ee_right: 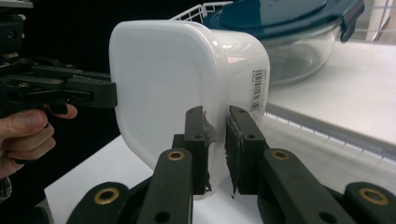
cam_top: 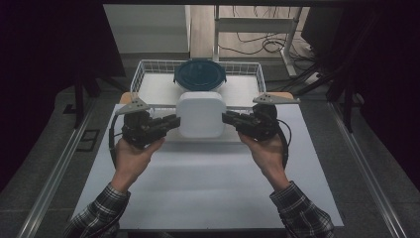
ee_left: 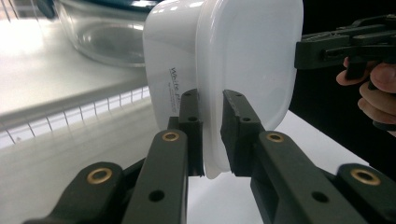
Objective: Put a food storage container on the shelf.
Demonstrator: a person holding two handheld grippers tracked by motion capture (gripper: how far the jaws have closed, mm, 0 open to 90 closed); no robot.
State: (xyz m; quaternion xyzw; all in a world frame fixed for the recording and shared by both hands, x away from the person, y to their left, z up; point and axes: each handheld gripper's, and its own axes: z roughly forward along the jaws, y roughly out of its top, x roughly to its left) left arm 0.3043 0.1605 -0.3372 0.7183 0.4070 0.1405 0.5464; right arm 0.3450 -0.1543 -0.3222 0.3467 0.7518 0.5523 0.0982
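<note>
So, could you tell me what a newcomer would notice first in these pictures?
Probably the white container held above the table, the left gripper and right gripper each clamped on its lid rim from opposite sides. Just behind it, a glass bowl with a dark blue lid sits in a white wire basket.

A white table [cam_top: 208,183] carried the things, its near part bare. At its far edge sat a white wire basket [cam_top: 143,74], and inside that stood a glass bowl [cam_top: 200,75] with a dark blue lid [ee_right: 280,14]. Grey floor [cam_top: 44,148] lay around the table.
</note>
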